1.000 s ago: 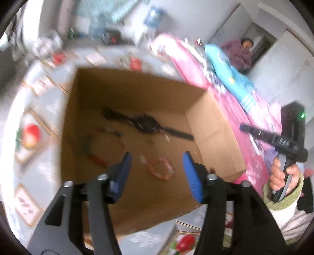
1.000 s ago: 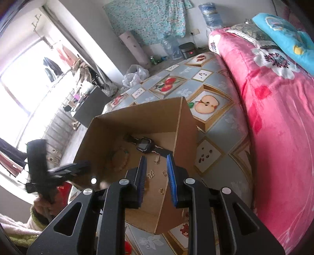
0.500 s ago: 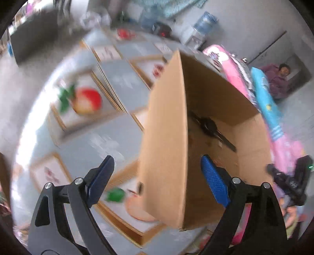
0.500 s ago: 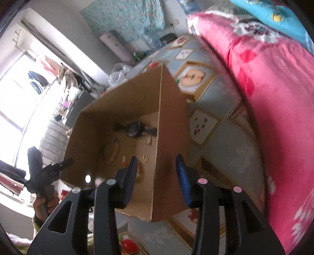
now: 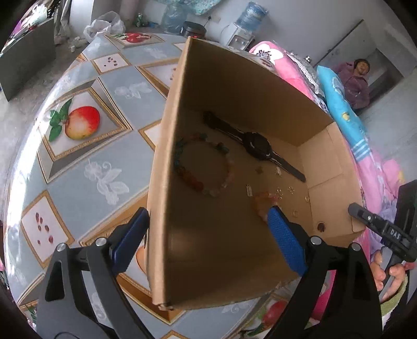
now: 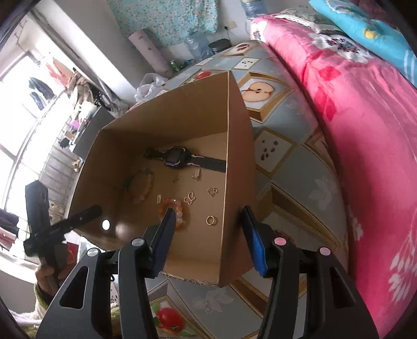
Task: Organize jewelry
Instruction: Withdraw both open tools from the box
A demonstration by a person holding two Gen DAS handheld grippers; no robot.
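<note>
An open cardboard box (image 5: 234,86) stands on the table. On its floor lie a black watch (image 5: 256,147), a multicoloured bead bracelet (image 5: 198,182), an orange bead bracelet (image 6: 177,208), a gold ring (image 6: 211,220) and a few small gold pieces (image 6: 189,198). My left gripper (image 5: 207,210) is open wide astride the box's left wall, one finger outside and one inside. My right gripper (image 6: 208,210) straddles the right wall (image 6: 235,182). Its jaws are opening and the pads stand clear of the cardboard.
The table (image 5: 86,156) wears a grey cloth with fruit pictures. A bed with a pink quilt (image 6: 365,117) runs along the right. A person (image 5: 357,80) sits at the far right by a doorway. A water dispenser (image 5: 247,23) and bags stand behind the table.
My left gripper swung from above the box's floor to its left wall and spread wider. My right gripper sank over the right wall and its jaws widened.
</note>
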